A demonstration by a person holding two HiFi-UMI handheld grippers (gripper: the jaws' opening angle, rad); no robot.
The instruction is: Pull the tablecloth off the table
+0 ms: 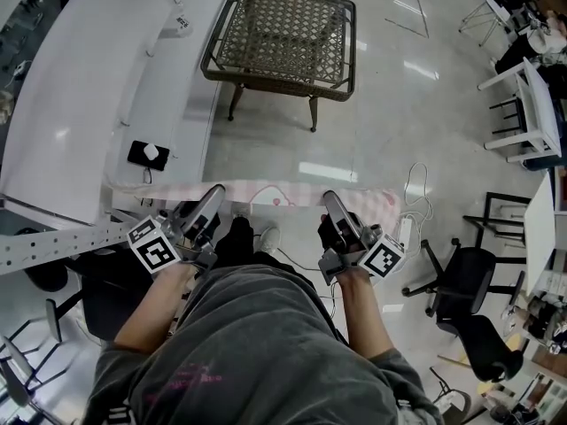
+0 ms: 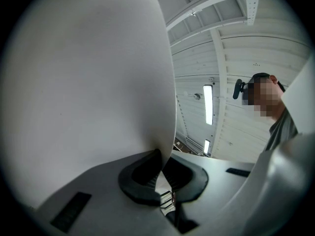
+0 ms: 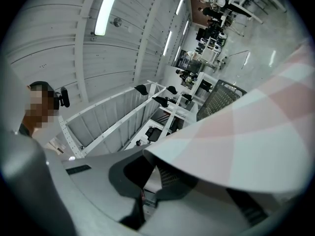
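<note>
Already | left tongs (image 1: 215, 195), right tongs (image 1: 330, 198) clenched on checked tablecloth (image 1: 275, 191) — clear of wicker bench (image 1: 283, 34) | pull seems done; next, release.

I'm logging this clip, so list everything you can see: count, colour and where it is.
tablecloth: one, pink and white check, stretched between the two grippers, off the table
wicker table: one, brown, bare, on the floor ahead
counter: one, white, far left
device: one, black, on the counter's near end
office chairs: two, black, right side
cable: one, white, on the floor right of the cloth
left gripper: one, grey, shut on the cloth's left end
right gripper: one, grey, shut on the cloth's right end
</note>
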